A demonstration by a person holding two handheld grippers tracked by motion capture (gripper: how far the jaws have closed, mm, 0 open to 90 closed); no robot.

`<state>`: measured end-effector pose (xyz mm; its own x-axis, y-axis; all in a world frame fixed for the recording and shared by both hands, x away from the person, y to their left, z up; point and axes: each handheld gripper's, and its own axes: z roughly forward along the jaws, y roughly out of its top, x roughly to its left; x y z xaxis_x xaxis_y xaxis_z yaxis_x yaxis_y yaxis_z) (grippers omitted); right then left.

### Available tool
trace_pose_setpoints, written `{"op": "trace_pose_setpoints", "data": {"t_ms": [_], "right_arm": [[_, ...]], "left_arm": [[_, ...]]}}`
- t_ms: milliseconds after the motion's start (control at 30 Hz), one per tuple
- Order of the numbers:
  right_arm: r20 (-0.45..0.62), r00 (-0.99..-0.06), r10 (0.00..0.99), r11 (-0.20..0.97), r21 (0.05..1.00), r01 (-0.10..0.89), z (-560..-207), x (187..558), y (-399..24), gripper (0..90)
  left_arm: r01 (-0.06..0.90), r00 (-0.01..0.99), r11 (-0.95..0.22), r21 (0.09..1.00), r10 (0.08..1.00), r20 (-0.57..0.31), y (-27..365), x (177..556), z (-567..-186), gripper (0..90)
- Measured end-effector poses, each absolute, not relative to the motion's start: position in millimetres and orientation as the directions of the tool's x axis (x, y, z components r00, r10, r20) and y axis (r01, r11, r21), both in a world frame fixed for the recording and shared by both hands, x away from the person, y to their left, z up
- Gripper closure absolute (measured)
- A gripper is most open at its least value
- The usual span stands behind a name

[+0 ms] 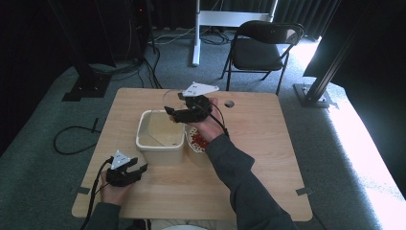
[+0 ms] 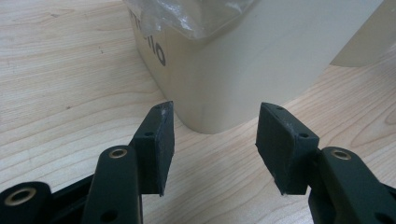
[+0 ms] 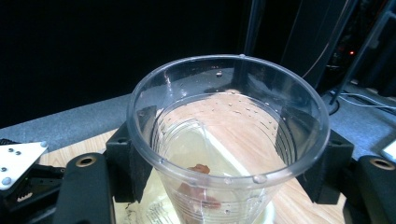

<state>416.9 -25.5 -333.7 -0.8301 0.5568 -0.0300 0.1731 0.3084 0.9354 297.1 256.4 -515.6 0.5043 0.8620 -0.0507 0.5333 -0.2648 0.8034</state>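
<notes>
A clear plastic cup (image 3: 224, 140) sits between my right gripper's (image 3: 229, 161) black jaws, which are shut on its sides. A few red bits (image 3: 201, 169) lie at the cup's bottom. In the high view the right gripper (image 1: 175, 114) holds the cup (image 1: 171, 98) over the back right corner of a cream bin (image 1: 160, 146). A small white dish with red pieces (image 1: 197, 140) stands just right of the bin. My left gripper (image 1: 136, 167) rests near the table's front left. It stands open with its jaws (image 2: 215, 140) facing the bin's near corner (image 2: 252, 60), a short way off.
The bin holds a crumpled clear liner (image 2: 187, 16). The wooden table (image 1: 268, 158) has a small round hole (image 1: 229, 103) near its back edge. Beyond the table stand a black folding chair (image 1: 261, 45) and a white stand (image 1: 196, 33), and cables trail over the floor.
</notes>
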Motion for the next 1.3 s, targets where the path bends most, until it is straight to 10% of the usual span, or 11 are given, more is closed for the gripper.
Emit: {"op": "trace_pose_setpoints", "data": {"t_ms": [1300], "right_arm": [[0.07,-0.83,0.553,0.287,0.919,0.269,-348,430,-2,16.9]], "left_arm": [[0.536,0.502,-0.257,0.804,0.863,-0.059,257,296,-516,47.8]]}}
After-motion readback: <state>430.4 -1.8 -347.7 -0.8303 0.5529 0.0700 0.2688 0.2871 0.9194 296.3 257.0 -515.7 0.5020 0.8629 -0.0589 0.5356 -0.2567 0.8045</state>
